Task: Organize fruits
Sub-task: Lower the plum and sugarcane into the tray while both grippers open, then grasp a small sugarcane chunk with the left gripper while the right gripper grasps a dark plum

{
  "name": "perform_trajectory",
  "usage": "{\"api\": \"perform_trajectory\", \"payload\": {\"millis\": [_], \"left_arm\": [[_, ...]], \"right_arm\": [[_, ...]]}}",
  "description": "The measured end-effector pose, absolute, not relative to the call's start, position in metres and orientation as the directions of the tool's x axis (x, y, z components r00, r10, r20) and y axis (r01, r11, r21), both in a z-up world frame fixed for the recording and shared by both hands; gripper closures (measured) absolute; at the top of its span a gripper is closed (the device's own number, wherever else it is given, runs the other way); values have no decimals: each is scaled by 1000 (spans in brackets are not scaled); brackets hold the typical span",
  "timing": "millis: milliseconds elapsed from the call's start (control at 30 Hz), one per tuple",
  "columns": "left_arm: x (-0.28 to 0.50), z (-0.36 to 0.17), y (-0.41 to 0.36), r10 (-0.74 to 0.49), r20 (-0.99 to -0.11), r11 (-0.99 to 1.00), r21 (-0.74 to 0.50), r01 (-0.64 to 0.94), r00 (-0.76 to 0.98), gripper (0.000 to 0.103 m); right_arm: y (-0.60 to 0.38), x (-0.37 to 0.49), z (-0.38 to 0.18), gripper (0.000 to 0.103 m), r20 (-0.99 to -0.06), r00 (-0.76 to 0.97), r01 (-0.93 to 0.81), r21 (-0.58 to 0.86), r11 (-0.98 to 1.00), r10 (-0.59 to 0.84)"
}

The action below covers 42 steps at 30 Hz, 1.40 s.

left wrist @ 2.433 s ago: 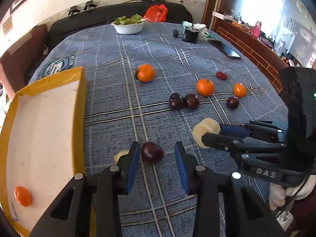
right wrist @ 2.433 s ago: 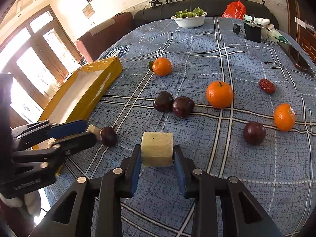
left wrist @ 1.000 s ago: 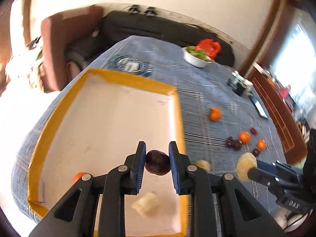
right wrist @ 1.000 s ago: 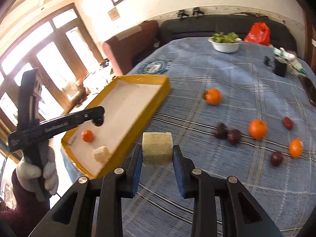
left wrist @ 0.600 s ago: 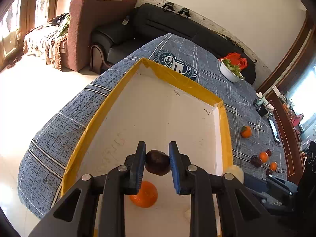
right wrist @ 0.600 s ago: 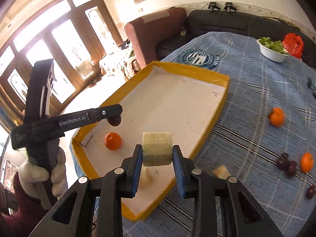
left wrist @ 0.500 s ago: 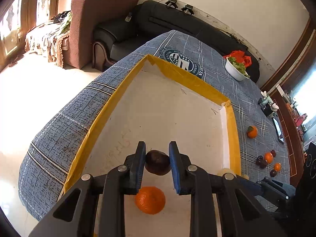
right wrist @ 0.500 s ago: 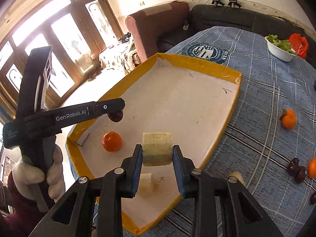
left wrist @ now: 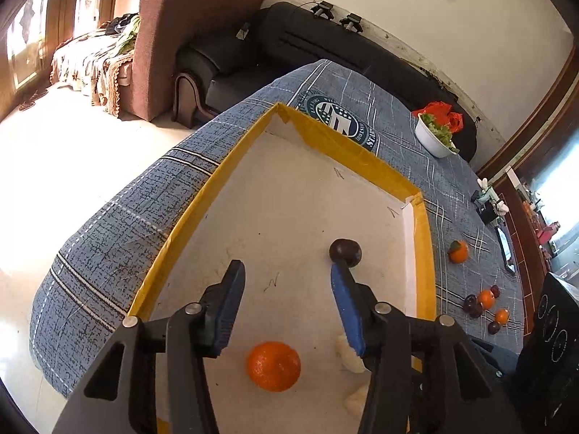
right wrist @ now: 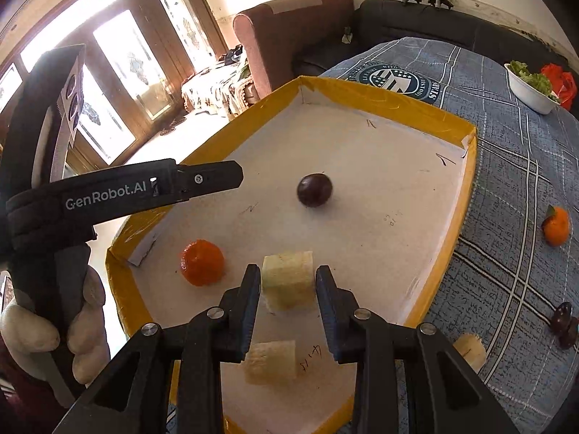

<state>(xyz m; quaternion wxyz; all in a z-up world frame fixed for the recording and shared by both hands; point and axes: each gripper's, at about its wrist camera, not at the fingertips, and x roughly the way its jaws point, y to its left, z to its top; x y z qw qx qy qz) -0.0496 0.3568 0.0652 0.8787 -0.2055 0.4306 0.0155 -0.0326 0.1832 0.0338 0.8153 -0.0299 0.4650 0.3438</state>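
- Released since half a second ago: dark purple round plum [left wrist: 345,252], then clamped in the left gripper [left wrist: 286,302], now lying on the white floor of the yellow-rimmed cardboard tray [left wrist: 421,253]. Left jaws now spread wide, holding nothing.
- Plum position: in the left wrist view, just beyond the tip of the right-hand blue pad [left wrist: 345,307]; contact cannot be told. In the right wrist view it sits free mid-tray [right wrist: 314,190], apart from the other fruit.
- Changed likewise: pale yellow cut fruit chunk [right wrist: 288,280], gripped by the right gripper [right wrist: 288,298] half a second ago, now with a visible gap to each pad. Jaws parted a little; chunk between the fingertips, apparently let go, low over or resting on the tray floor; which one cannot be told.
- Other tray contents: orange mandarin [right wrist: 202,262] near the near-left corner; a second pale chunk [right wrist: 270,357] below the right gripper.
- Outstanding on the blue plaid tablecloth [right wrist: 514,188]: one orange with leaf [right wrist: 556,225], dark plums [right wrist: 564,325], another pale chunk [right wrist: 469,351].
- Judgement: two more pieces delivered; task partly done, both grippers free for the remaining fruit.
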Motion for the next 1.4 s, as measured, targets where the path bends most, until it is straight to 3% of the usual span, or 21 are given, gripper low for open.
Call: {"api": "perform_trajectory", "payload": {"millis": [200, 367, 500, 800, 1400], "left_arm": [[-68, 92, 332, -181, -719, 916, -371, -150, 672, 40], [-80, 111, 295, -234, -691, 924, -377, -66, 684, 38], [-84, 120, 258, -269, -680, 934, -358, 11, 682, 33], [-80, 102, 187, -312, -726, 945, -300, 127, 613, 32], [-55, 48, 133, -259, -819, 961, -164, 223, 512, 32]], "right_arm": [[148, -50, 56, 67, -733, 384, -562, 297, 772, 561], [82, -67, 77, 65, -685, 479, -486, 315, 815, 550], [6, -73, 86, 62, -658, 580, -358, 323, 876, 480], [-123, -89, 67, 63, -683, 657, -102, 340, 935, 320], [-146, -42, 12, 61, -750, 629, 24, 282, 959, 205]]}}
